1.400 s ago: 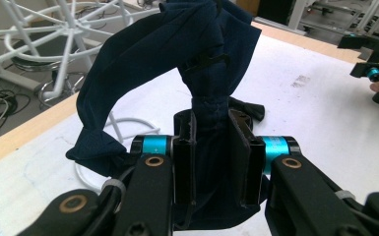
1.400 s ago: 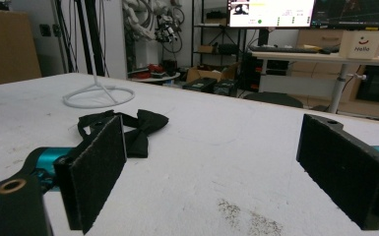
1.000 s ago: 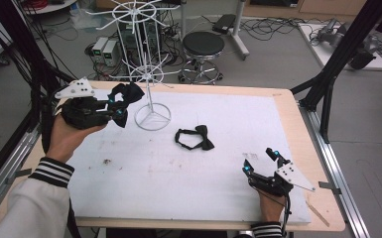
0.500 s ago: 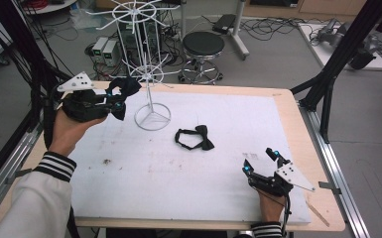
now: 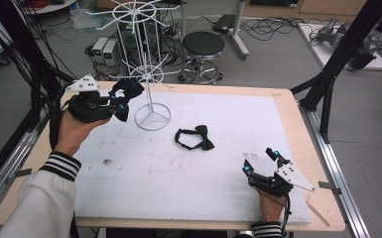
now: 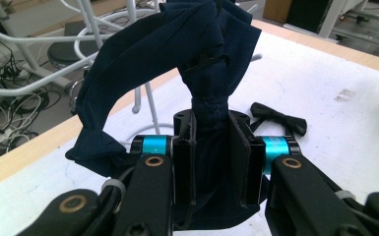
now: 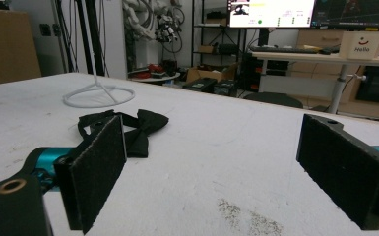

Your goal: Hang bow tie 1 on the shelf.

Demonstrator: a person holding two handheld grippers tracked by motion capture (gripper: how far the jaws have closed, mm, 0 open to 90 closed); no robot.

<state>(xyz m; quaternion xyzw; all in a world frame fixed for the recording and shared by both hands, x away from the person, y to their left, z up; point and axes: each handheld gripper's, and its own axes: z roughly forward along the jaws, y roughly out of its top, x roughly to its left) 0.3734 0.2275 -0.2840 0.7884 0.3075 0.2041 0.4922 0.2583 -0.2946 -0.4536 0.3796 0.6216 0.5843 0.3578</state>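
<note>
My left gripper (image 5: 120, 101) is shut on a dark navy bow tie (image 5: 126, 90), held in the air beside the white wire rack (image 5: 150, 74) at the table's back left. In the left gripper view the navy bow tie (image 6: 177, 54) rises from between the jaws, its strap looping to the left. A black bow tie (image 5: 195, 138) lies flat on the white mat (image 5: 188, 183) near the middle. My right gripper (image 5: 261, 161) rests open near the front right edge, pointing toward the black bow tie (image 7: 128, 128), with nothing between its jaws.
The rack's round base (image 5: 152, 118) stands on the mat just right of my left hand. A stool (image 5: 203, 47), computer boxes and cables sit on the floor behind the table. Black frame posts (image 5: 337, 64) rise at both sides.
My left gripper has lifted the navy bow tie slightly higher and closer to the rack's arms. The right gripper and the black bow tie have not moved.
</note>
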